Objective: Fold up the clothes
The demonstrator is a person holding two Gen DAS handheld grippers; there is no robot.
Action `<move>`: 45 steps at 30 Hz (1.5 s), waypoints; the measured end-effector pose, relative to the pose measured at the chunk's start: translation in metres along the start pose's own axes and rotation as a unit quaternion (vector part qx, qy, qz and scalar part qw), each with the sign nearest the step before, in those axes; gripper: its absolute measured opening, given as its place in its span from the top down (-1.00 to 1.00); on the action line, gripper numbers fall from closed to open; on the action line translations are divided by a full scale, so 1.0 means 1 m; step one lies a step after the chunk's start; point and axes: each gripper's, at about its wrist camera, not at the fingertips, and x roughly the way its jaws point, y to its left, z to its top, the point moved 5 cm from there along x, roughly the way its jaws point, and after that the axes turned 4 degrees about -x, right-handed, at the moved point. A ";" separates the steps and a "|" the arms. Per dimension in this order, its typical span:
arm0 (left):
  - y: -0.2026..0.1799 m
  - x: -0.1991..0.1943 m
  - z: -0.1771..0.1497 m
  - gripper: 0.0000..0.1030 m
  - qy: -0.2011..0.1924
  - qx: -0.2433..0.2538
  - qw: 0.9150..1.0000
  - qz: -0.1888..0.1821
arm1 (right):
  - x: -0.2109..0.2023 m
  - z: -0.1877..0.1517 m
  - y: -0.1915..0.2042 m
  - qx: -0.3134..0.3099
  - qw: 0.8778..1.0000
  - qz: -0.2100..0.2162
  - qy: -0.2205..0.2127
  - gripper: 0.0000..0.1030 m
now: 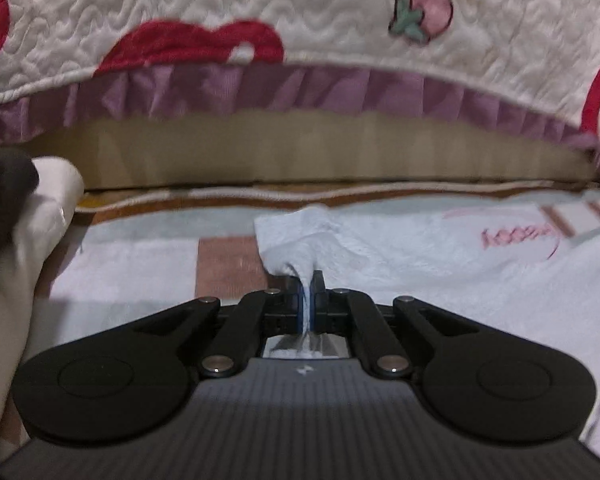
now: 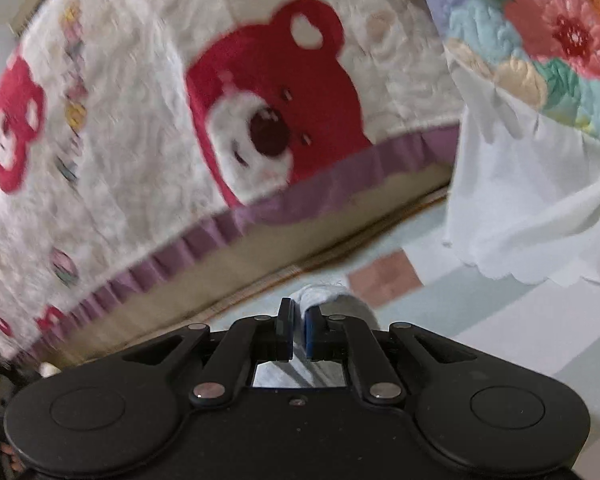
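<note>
The left hand-held gripper [image 1: 308, 280] is clamped tight on a pinched-up fold of the pale blue-white garment [image 1: 400, 256], and the cloth runs as a thin strip between the two pads and out behind them. From the pinch the fabric rises into a small crumpled peak, then spreads flat to the right, where pink lettering [image 1: 516, 237] shows on it. The garment lies on a mat [image 1: 140, 272] of pale and reddish-brown squares. Beyond the mat runs a quilted bed cover [image 1: 260, 12] with red shapes, a strawberry [image 1: 422, 12] and a purple frill [image 1: 260, 92] along its lower edge; a tan band shows under the frill. At the left edge a cream-coloured cloth [image 1: 48, 216] hangs down, with something dark and blurred above it.

The right hand-held gripper [image 2: 298, 320] is nearly closed, its pads pressing a small bunch of the same pale garment [image 2: 332, 296], which bulges just past the fingertips and curves off to the right. The view is tilted and blurred. The bed cover [image 2: 140, 160] fills the upper left, with a large red bear face [image 2: 276, 96] and a second one at the far left. At the right a white cloth with a scalloped hem [image 2: 520, 208] hangs beneath a quilt with bright flowers [image 2: 540, 32]. The checked mat [image 2: 500, 340] lies below
</note>
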 end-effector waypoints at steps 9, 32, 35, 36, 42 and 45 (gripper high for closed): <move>-0.007 -0.029 0.024 0.96 -0.063 0.010 0.998 0.001 | -0.009 0.005 0.006 0.011 0.999 -0.012 -0.037 0.90; 0.040 0.030 0.026 0.27 0.081 -0.107 0.991 -0.020 | 0.061 0.009 0.014 -0.038 0.995 -0.088 0.020 0.34; 0.040 0.037 0.034 0.02 0.082 -0.112 0.990 -0.029 | 0.077 0.005 0.049 -0.065 0.995 -0.010 0.076 0.31; 0.038 0.042 0.035 0.00 0.090 -0.112 0.989 -0.033 | 0.090 -0.003 0.060 -0.076 0.990 0.004 0.121 0.11; 0.041 0.065 0.040 0.00 0.127 -0.149 0.980 -0.022 | 0.129 -0.048 0.103 -0.223 0.952 -0.069 0.195 -0.26; 0.034 0.073 0.042 -0.35 0.136 -0.149 0.979 -0.039 | 0.133 -0.055 0.112 -0.243 0.951 -0.085 0.171 -0.40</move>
